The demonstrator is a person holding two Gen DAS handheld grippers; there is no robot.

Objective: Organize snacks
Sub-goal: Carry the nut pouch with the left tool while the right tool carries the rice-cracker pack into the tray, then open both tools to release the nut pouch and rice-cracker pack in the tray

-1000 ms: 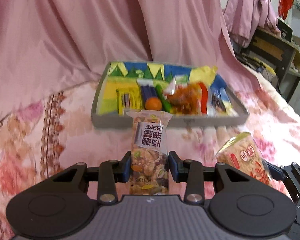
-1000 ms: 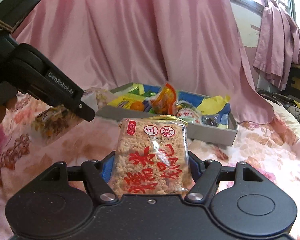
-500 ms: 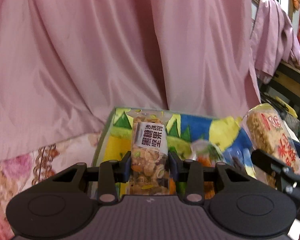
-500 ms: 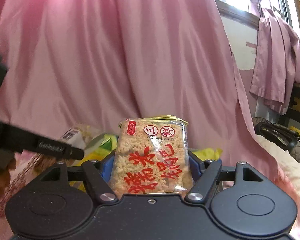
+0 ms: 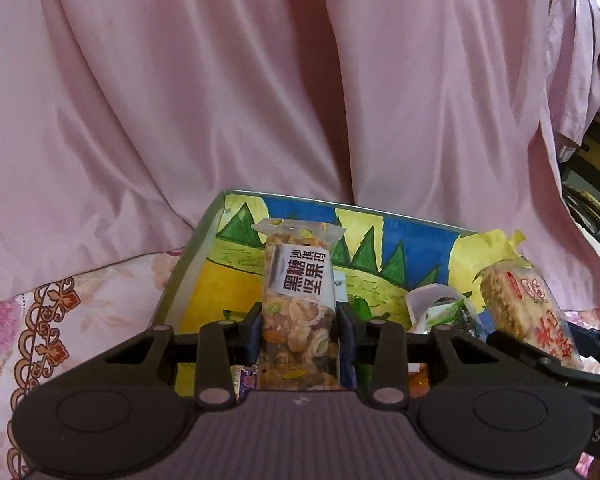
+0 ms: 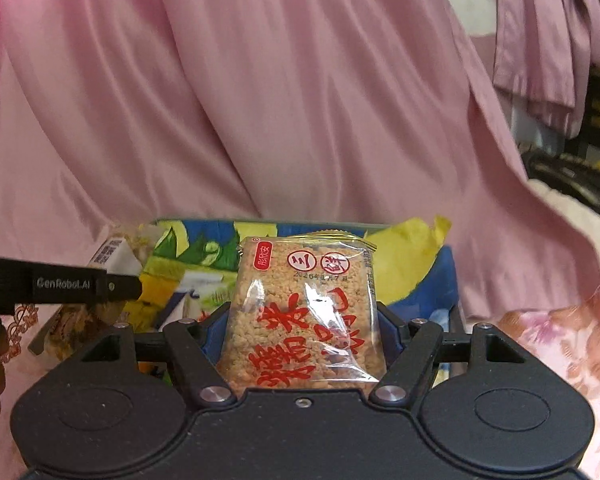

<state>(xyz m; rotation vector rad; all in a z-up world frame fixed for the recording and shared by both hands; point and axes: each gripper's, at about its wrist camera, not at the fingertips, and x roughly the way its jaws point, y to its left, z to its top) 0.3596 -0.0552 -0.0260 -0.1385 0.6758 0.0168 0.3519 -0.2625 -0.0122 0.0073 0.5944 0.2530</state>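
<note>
A: Left wrist view, nearest first. The left gripper (image 5: 299, 338) sits at the lower centre of the frame, jaws pinched narrow on the nut bar (image 5: 298, 304), which stands upright between the pads. Black label with white characters on its upper half.

B: Right wrist view, same order?

A: Yes. The right gripper (image 6: 305, 334) is at lower centre, jaws set wider and clamped on both edges of the rice cracker pack (image 6: 306, 316) (clear wrapper, red characters). Pack upright, slightly crinkled.

B: Cross-check between views?

A: The rice cracker pack (image 5: 528, 316) shows at the lower right of the left view, tilted, with a black finger of the right gripper below it. The left gripper's finger (image 6: 60, 286), printed "GenRobot.AI", enters the right view from the left edge at mid-height.

B: What is behind the held items?

A: The tray (image 5: 198, 254), grey outside, painted inside with green trees, yellow and blue. Both packs are in front of and above its interior. A small packet (image 5: 440, 312) lies in it, right of the nut bar; contents otherwise mostly hidden.

B: Farther back?

A: Floral bedcover (image 5: 60, 320) at the lower left, then the pink curtain (image 5: 260, 80) filling the upper frame.
</note>
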